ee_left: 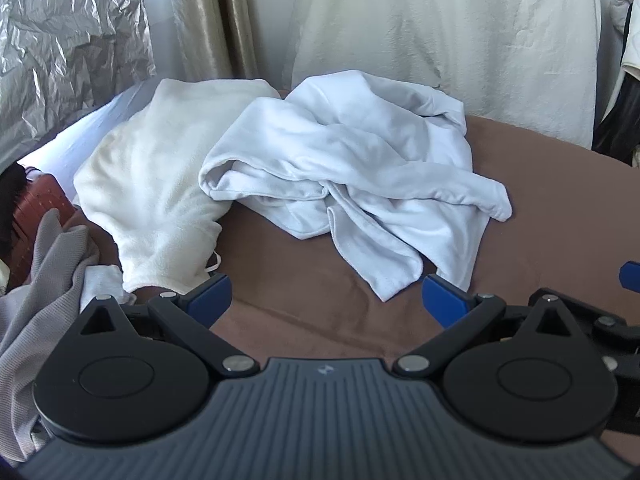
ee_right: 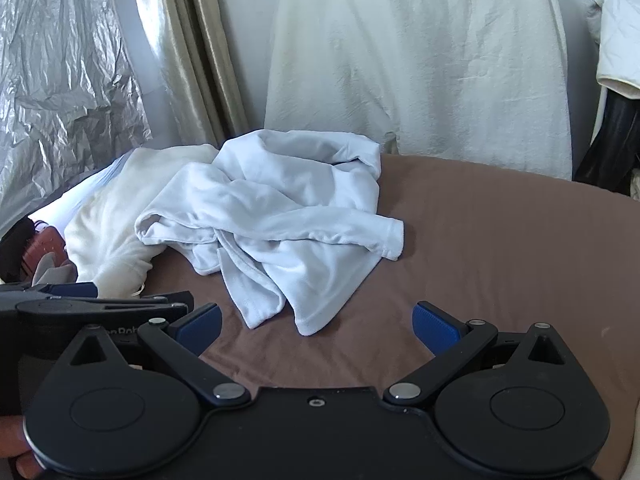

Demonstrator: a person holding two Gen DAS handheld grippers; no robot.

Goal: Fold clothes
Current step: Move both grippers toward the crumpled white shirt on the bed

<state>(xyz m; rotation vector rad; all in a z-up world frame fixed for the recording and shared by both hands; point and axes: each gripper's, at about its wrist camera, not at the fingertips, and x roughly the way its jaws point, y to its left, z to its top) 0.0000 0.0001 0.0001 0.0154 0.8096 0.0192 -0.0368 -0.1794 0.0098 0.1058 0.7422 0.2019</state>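
Hovering with jaws apart and holding nothing, left gripper (ee_left: 326, 294) and right gripper (ee_right: 316, 322) face the crumpled white garment (ee_left: 352, 168) on the brown cover (ee_left: 540, 208), touching the cream garment (ee_left: 148, 184); pinching tangled sleeve layers risks dragging both.

Both wrist views face forward, sharing the crumpled white garment (ee_left: 352, 184).

Only a cut-off fragment — "on Rob" — shows on the left claw's (ee_right: 76, 290) black body.
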